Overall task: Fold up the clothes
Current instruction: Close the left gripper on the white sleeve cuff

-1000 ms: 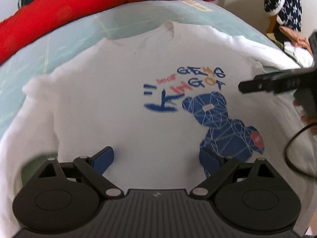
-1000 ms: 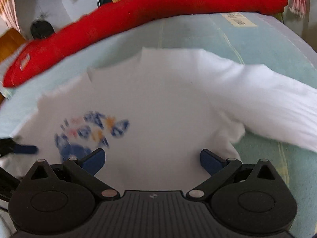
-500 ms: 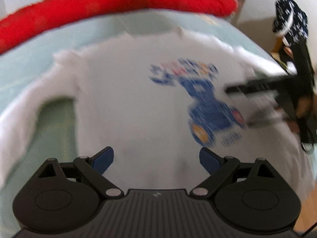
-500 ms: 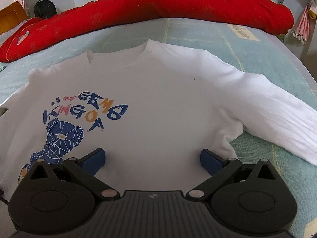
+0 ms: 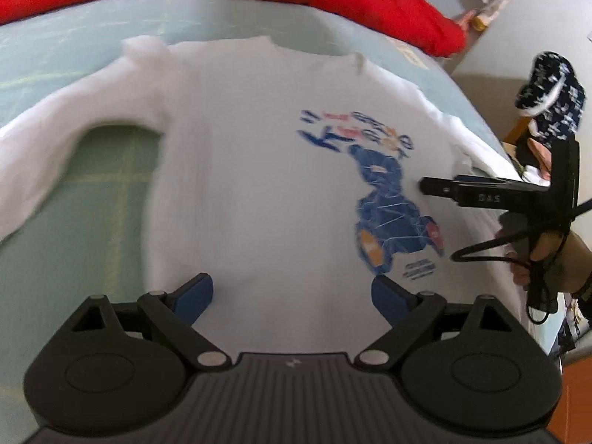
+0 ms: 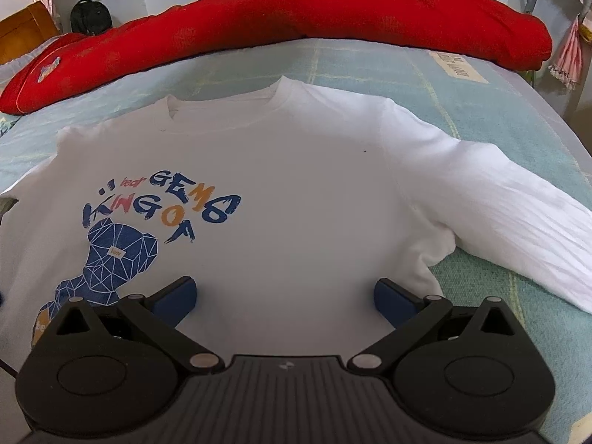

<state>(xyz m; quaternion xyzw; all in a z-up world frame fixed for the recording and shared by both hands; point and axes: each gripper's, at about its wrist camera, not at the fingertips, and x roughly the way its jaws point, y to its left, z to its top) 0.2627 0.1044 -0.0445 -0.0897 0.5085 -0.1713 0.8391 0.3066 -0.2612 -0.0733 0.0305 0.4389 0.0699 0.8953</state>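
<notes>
One white long-sleeved shirt (image 6: 296,192) lies flat, front side up, on a pale green checked bed sheet (image 6: 462,96) and fills the middle of both views. The cloth looks soft and a little ribbed on the two sleeves. On the chest is one printed blue bear (image 6: 111,255) made of thin white lines, with blue and orange letters above it. One long red quilt (image 6: 296,18), thick and rounded, runs across the top of the frame. The left gripper (image 5: 292,294) has its two blue pads wide apart above the hem and holds nothing. The right gripper (image 6: 285,296) is also wide open and empty, over the lower part of the shirt. In the left view it shows at the right edge, in one hand (image 5: 555,259).
</notes>
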